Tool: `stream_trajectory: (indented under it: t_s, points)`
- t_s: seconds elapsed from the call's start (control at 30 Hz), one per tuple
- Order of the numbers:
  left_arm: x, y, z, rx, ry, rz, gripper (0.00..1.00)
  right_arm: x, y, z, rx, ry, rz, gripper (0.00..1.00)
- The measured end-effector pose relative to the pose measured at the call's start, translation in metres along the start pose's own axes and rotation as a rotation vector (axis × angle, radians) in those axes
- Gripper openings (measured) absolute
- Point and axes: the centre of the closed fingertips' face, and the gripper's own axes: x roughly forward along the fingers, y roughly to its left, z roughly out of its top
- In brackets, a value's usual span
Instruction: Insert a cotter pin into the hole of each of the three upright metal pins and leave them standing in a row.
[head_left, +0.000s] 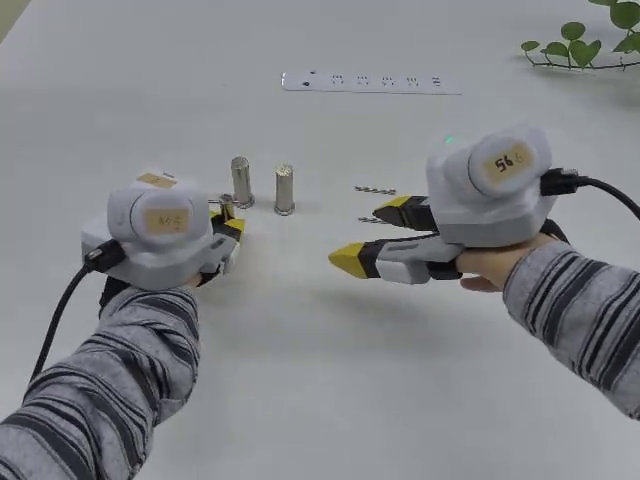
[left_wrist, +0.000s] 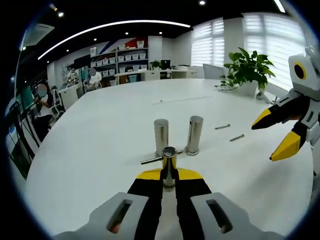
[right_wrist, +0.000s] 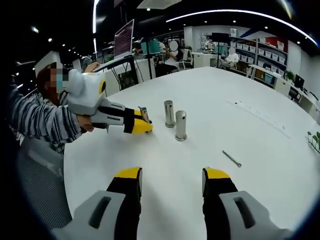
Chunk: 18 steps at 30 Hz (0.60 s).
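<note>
Left gripper (left_wrist: 169, 176) clamps a metal pin (left_wrist: 169, 157); right gripper (right_wrist: 172, 176) (labelled "56") gapes empty.

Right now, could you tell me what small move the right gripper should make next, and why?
Probably lower the open, empty right gripper onto a loose cotter pin: both standing metal pins appear bare, while the left gripper grips the third pin.

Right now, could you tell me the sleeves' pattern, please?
The sleeves are grey with dark stripes, clearest in the head view.

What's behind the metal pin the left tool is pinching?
Behind the held pin: a first upright pin, a second upright pin beside it, and a thin rod whose middle the held pin covers.
</note>
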Motion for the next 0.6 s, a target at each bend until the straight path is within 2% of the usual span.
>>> stream_trajectory:
  t_s: [0.27,0.6]
  points:
    - [0.0014,0.0112,-0.0051,-0.002,0.006,0.011,0.05,0.0012,0.0007,-0.0022,0.003,-0.001,0.004,0.45]
    - [0.0010,0.0105,-0.0048,-0.002,0.000,-0.002,0.05,0.0025,0.0004,-0.0056,0.009,0.008,0.005,0.45]
